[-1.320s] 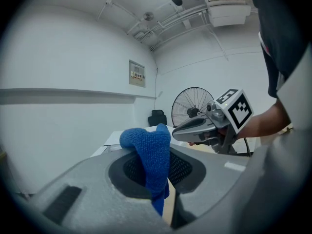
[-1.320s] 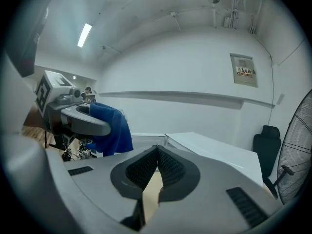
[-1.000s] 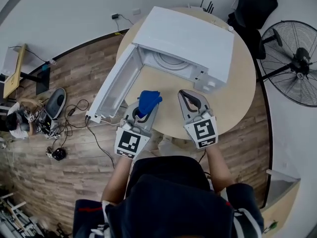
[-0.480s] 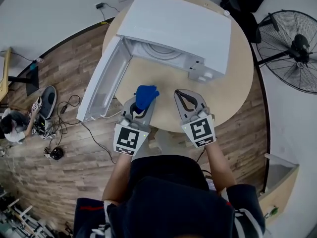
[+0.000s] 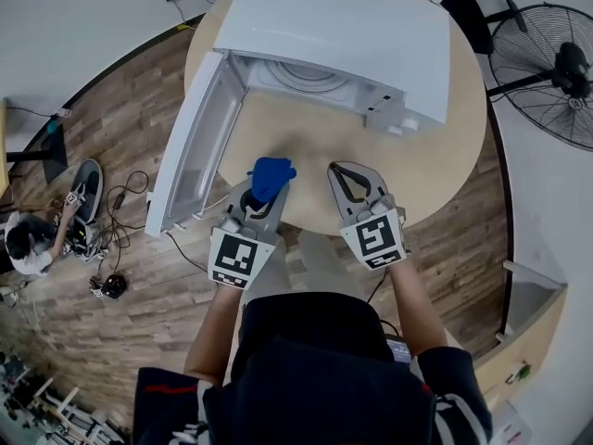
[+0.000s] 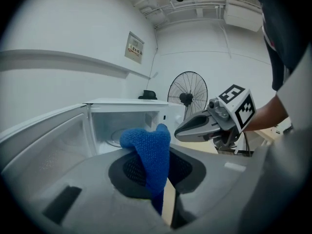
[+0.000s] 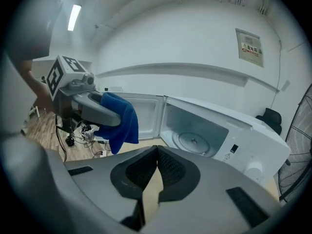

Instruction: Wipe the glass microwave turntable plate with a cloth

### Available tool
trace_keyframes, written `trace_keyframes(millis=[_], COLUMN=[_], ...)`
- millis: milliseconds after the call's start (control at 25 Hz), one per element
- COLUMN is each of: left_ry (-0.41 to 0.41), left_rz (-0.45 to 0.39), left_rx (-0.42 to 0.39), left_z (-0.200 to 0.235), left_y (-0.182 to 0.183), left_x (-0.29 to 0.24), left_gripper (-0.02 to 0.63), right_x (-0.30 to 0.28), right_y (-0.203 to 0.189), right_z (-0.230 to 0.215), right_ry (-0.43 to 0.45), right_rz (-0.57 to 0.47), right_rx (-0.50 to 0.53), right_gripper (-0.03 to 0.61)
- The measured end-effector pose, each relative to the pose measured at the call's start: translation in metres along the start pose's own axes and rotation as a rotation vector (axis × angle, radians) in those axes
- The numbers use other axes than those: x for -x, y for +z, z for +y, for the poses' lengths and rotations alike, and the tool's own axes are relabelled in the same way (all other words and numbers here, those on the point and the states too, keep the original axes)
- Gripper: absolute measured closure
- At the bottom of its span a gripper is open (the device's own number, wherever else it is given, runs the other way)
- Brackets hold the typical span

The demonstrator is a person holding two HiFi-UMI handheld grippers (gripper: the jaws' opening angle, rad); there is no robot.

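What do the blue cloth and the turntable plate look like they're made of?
The blue cloth looks like soft knitted fabric, possibly microfibre: matte, with a nubby texture. The turntable plate appears to be clear glass: smooth and glossy, and the white floor of the microwave shows through it.

The cloth [image 6: 148, 152] is a nubbly blue knit, soft and matt, its weave plain to see; the left gripper [image 5: 263, 193] and right gripper [image 5: 348, 172] wear smooth, matt grey plastic shells, with dark pads [image 7: 141, 172] of a fine dimpled, rubbery-looking texture; the microwave [image 5: 343, 26] is white, smooth and faintly glossy outside, its cavity showing the same pale sheen; the turntable plate [image 7: 193, 141] inside looks like clear glass with moulded rings; the table [image 5: 435, 170] has a pale, matt wood-look top; the floor [image 5: 120, 146] is brown wood-grain plank, mixed in tone; the fan [image 5: 547, 68] has a dark wire grille that looks like metal.
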State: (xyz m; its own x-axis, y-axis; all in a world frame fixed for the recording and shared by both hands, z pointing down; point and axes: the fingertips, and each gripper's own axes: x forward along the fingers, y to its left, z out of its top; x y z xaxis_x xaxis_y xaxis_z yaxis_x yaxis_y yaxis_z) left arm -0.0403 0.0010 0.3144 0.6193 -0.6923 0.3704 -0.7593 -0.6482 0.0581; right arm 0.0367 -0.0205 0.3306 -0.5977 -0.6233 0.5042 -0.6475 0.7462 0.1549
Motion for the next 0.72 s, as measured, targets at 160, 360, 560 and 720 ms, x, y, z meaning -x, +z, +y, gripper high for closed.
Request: trace_keyframes(millis=[160, 360, 560, 720], left_ry=[-0.029, -0.039, -0.055, -0.057], left_rz=[0.0, -0.005, 0.02, 0.034], left_rx=[-0.003, 0.028, 0.044, 0.04], left_z=[0.005, 0.014, 0.015, 0.02], left_y=[-0.009, -0.027, -0.059, -0.08], left_x=[-0.01, -0.027, -0.041, -0.049], left_gripper=[0.56, 0.56, 0.56, 0.56], right_x=[-0.018, -0.042, -0.062, -0.077], right_y=[-0.02, -0.045, -0.076, -0.099], right_z=[0.005, 0.005, 0.003, 0.006], right_ry=[0.024, 0.047, 0.056, 0.061], right_rz=[0.061, 0.108, 0.168, 0.21], right_rx=[0.053, 0.085, 0.07, 0.094], right_gripper=[0.568, 0.569, 0.568, 0.568])
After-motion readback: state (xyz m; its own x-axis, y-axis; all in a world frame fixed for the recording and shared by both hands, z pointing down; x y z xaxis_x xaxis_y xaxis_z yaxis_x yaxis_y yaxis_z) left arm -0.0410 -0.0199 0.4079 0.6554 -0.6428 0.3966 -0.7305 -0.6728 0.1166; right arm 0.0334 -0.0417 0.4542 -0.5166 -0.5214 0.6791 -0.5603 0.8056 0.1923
